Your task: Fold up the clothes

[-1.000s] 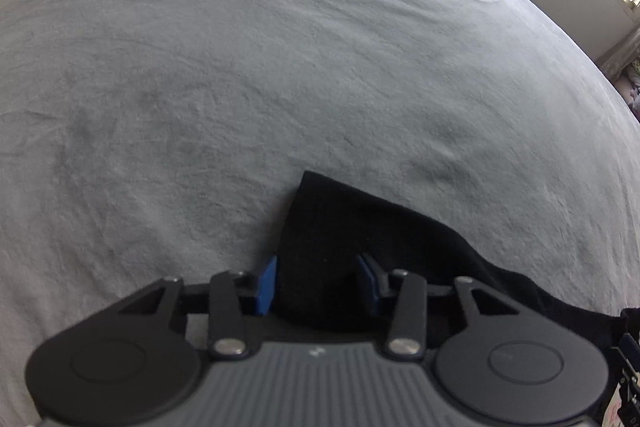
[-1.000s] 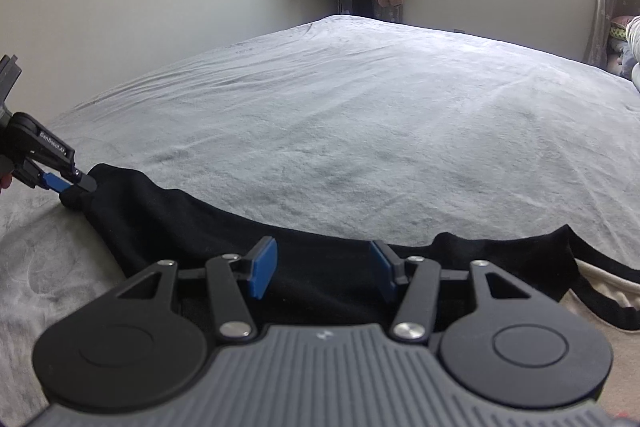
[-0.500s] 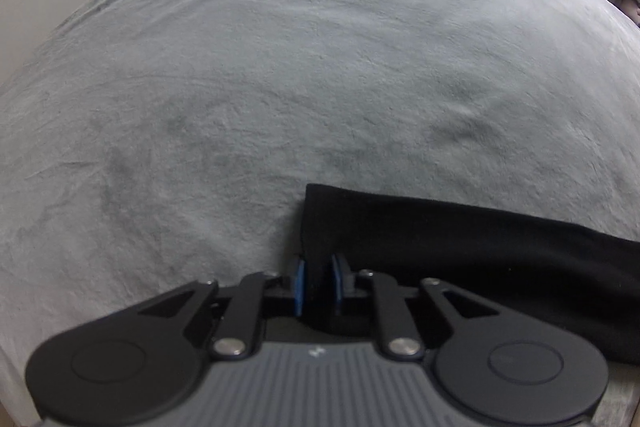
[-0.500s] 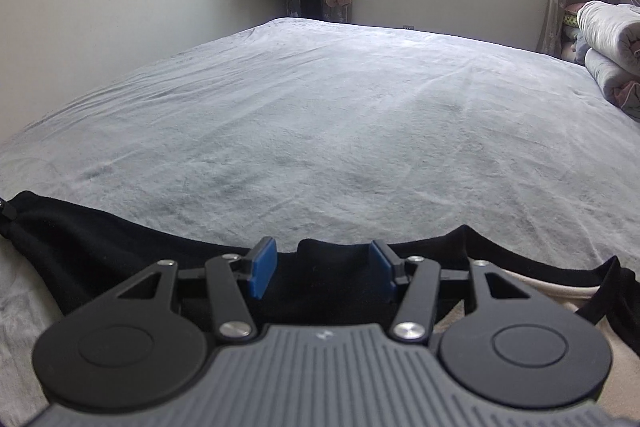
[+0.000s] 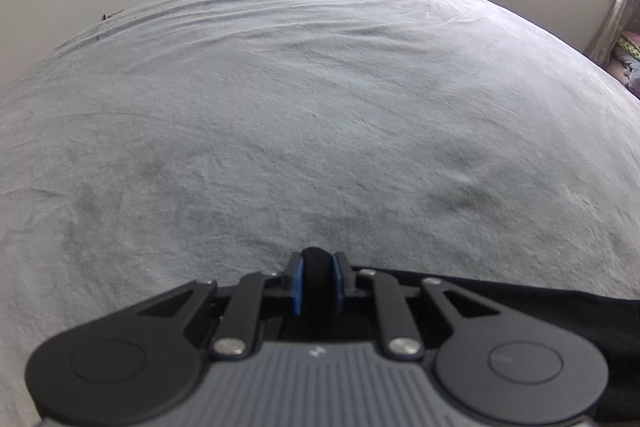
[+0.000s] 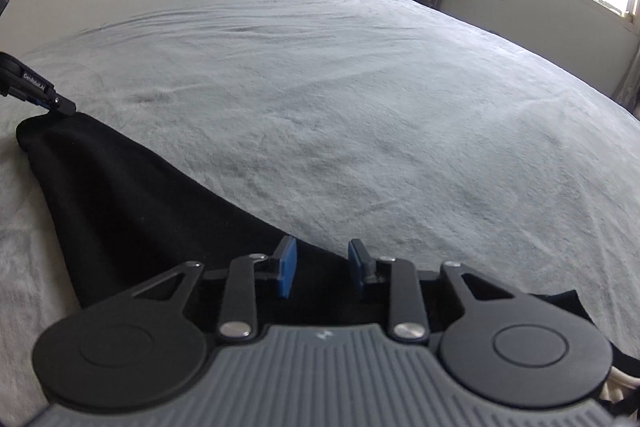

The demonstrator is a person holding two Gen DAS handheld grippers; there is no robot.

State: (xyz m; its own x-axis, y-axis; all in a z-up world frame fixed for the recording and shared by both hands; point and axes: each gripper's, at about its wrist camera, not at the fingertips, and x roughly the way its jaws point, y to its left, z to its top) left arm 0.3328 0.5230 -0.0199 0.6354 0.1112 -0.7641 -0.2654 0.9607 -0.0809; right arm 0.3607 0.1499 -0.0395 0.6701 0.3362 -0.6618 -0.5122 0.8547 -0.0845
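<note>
Black fabric was bunched between the left gripper (image 5: 317,277) pads, so it was pinching a corner of the black garment (image 5: 520,303), which trailed off to the right along the near edge of the grey bed cover (image 5: 320,107).

Right wrist view: the right gripper (image 6: 320,269) had its jaws spread, with the garment lying right under and between them (nothing pinched that I could see). Its long axis ran from the left gripper's corner at far left to near right. No containers anywhere.
</note>
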